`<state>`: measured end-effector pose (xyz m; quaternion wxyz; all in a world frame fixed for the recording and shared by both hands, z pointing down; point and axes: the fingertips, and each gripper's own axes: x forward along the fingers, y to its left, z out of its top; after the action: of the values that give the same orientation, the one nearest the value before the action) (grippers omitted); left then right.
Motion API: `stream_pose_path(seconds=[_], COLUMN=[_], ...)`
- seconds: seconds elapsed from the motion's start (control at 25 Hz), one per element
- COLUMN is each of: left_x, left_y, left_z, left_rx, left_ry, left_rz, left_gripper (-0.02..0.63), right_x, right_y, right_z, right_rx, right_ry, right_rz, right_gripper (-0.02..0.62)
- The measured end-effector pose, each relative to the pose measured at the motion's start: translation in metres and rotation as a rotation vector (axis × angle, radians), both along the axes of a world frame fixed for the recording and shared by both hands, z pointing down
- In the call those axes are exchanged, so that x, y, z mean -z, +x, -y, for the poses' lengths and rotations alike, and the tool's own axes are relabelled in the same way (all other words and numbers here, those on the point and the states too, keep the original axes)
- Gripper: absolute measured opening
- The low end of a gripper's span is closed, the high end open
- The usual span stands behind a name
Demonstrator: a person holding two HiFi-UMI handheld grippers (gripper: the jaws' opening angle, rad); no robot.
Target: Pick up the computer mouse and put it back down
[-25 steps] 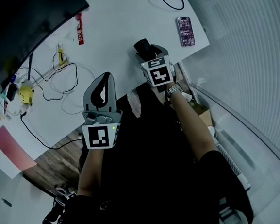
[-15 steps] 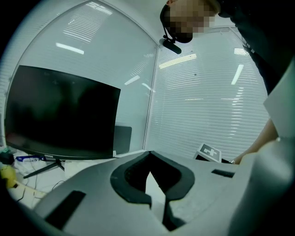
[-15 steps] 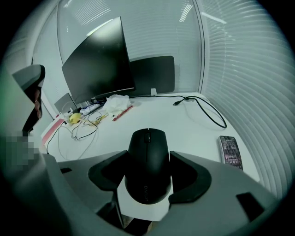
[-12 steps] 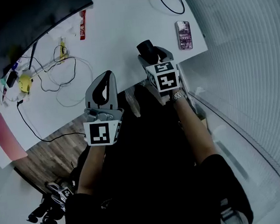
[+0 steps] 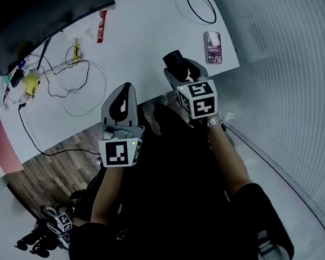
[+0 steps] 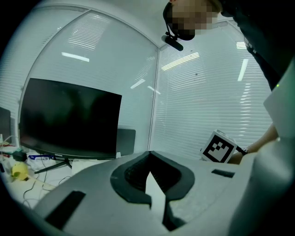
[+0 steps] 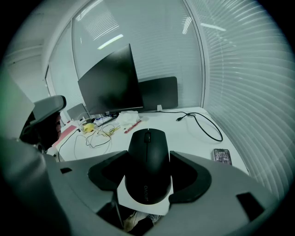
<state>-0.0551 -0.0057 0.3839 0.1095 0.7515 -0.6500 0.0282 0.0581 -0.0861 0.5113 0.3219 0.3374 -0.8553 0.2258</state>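
**Right claw** [image 5: 177, 67]: closed on the black computer mouse [image 7: 147, 159], one jaw on each flank. Grip looks centred.

**Mouse posn:** over the near edge of the white tabletop [image 5: 138, 44]. I can't tell from any view whether its base touches the surface or hangs just clear.

**Left claw** [image 5: 119, 104]: jaws together, nothing betw. them. It is at the near tabletop edge, apart from the mouse and to its left, taking no part in the work.

**Surroundings:** smartphone [image 5: 212, 39] lies right of the mouse near the tabletop corner. A black cable [image 5: 199, 1] loops beyond it.

**Assessment:** pick-up is in hand or just made; put-down is outstanding.

**Next move, in my judgement:** bring the mouse further in from the edge, lower it until flat, then part the jaws.

**Risk:** if I release too near the edge, the mouse could tip off toward the floor.
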Motion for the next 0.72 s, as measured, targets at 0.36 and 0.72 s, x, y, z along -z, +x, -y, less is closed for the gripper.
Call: stream_pose_path(seconds=[0.36,0.72], left_x=[0.007,0.020], left_y=[0.017,0.026], left_z=[-0.011,-0.027], left_rx=[0.059,0.089], left_ry=[0.014,0.017], left_rz=[0.011,0.016], left_gripper=[0.006,0.006], right_x=[0.052,0.081], right_y=[0.015,0.025], right_z=[-0.011,-0.030], right_rx=[0.036,0.058], right_ry=[0.067,0.098], right_rz=[0.129,0.176], right_gripper=[0.287,0.287])
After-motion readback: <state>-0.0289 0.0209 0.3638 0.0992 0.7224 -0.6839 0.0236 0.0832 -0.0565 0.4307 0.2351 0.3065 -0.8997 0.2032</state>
